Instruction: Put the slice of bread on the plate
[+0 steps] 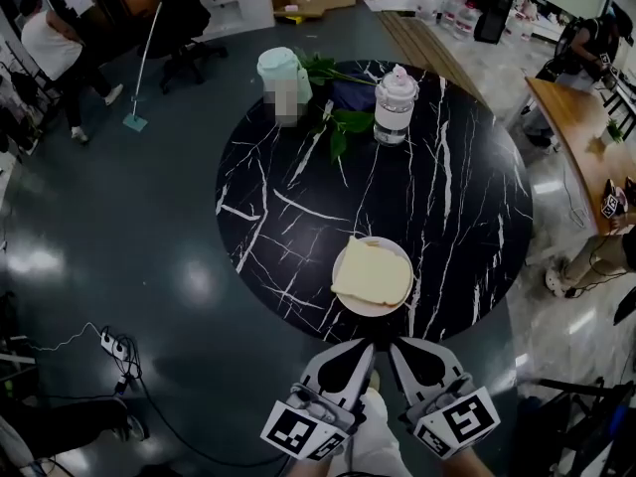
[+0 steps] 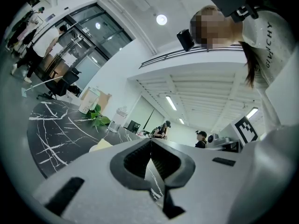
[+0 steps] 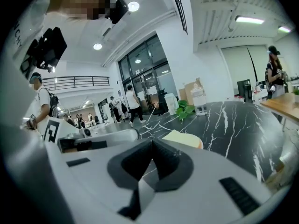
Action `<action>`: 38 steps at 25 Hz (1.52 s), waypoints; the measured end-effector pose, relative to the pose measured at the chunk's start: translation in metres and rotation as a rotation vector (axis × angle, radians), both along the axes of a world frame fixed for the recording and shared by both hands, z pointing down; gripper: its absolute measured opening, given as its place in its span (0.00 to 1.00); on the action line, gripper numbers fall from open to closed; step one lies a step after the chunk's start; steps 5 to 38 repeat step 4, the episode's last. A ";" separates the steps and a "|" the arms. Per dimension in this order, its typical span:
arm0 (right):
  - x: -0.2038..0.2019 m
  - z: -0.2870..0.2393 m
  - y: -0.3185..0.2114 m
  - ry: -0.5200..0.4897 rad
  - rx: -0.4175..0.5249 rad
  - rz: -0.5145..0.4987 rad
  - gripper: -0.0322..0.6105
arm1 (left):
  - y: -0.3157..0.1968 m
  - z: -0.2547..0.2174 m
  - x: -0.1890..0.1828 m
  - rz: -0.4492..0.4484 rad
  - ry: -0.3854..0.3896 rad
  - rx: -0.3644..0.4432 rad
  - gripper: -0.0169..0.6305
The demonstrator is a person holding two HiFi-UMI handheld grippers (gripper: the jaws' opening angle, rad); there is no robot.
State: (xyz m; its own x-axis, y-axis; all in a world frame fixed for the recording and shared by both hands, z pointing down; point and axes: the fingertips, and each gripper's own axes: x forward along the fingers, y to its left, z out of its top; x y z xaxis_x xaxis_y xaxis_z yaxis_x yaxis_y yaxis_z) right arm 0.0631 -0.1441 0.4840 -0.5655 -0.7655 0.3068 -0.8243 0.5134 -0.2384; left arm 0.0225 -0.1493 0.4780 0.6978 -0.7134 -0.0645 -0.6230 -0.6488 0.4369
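The slice of bread (image 1: 371, 271) lies flat on the white plate (image 1: 390, 311), near side of the black marbled bench (image 1: 447, 187), so the job looks done! Left tool (image 1: 360, 358) and right tool (image 1: 405, 356) hang just short of it, both clenched, empty. Far side: mint lidded jug (image 1: 281, 73) and clear lidded jar (image 1: 395, 107), contents unclear.

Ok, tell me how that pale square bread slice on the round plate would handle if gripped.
The pale square bread slice looks thick and soft, so jaws would probably dent it. It nearly covers the round white plate, so pushing it might slide it off.
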 end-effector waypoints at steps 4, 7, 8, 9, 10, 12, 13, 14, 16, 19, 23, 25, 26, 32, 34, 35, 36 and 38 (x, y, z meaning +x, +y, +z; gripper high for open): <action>0.000 0.000 0.003 0.002 -0.003 -0.004 0.07 | 0.003 -0.001 0.001 0.002 0.000 -0.001 0.04; 0.000 0.000 0.003 0.002 -0.003 -0.004 0.07 | 0.003 -0.001 0.001 0.002 0.000 -0.001 0.04; 0.000 0.000 0.003 0.002 -0.003 -0.004 0.07 | 0.003 -0.001 0.001 0.002 0.000 -0.001 0.04; 0.000 0.000 0.003 0.002 -0.003 -0.004 0.07 | 0.003 -0.001 0.001 0.002 0.000 -0.001 0.04; 0.000 0.000 0.003 0.002 -0.003 -0.004 0.07 | 0.003 -0.001 0.001 0.002 0.000 -0.001 0.04; 0.000 0.000 0.003 0.002 -0.003 -0.004 0.07 | 0.003 -0.001 0.001 0.002 0.000 -0.001 0.04; 0.000 0.000 0.003 0.002 -0.003 -0.004 0.07 | 0.003 -0.001 0.001 0.002 0.000 -0.001 0.04; 0.000 0.000 0.003 0.002 -0.003 -0.004 0.07 | 0.003 -0.001 0.001 0.002 0.000 -0.001 0.04; 0.000 0.000 0.003 0.002 -0.003 -0.004 0.07 | 0.003 -0.001 0.001 0.002 0.000 -0.001 0.04; 0.000 0.000 0.003 0.002 -0.003 -0.004 0.07 | 0.003 -0.001 0.001 0.002 0.000 -0.001 0.04; 0.000 0.000 0.003 0.002 -0.003 -0.004 0.07 | 0.003 -0.001 0.001 0.002 0.000 -0.001 0.04; 0.000 0.000 0.003 0.002 -0.003 -0.004 0.07 | 0.003 -0.001 0.001 0.002 0.000 -0.001 0.04; 0.000 0.000 0.003 0.002 -0.003 -0.004 0.07 | 0.003 -0.001 0.001 0.002 0.000 -0.001 0.04; 0.000 0.000 0.003 0.002 -0.003 -0.004 0.07 | 0.003 -0.001 0.001 0.002 0.000 -0.001 0.04; 0.000 0.000 0.003 0.002 -0.003 -0.004 0.07 | 0.003 -0.001 0.001 0.002 0.000 -0.001 0.04; 0.000 0.000 0.003 0.002 -0.003 -0.004 0.07 | 0.003 -0.001 0.001 0.002 0.000 -0.001 0.04; 0.000 0.000 0.003 0.002 -0.003 -0.004 0.07 | 0.003 -0.001 0.001 0.002 0.000 -0.001 0.04; 0.000 0.000 0.003 0.002 -0.003 -0.004 0.07 | 0.003 -0.001 0.001 0.002 0.000 -0.001 0.04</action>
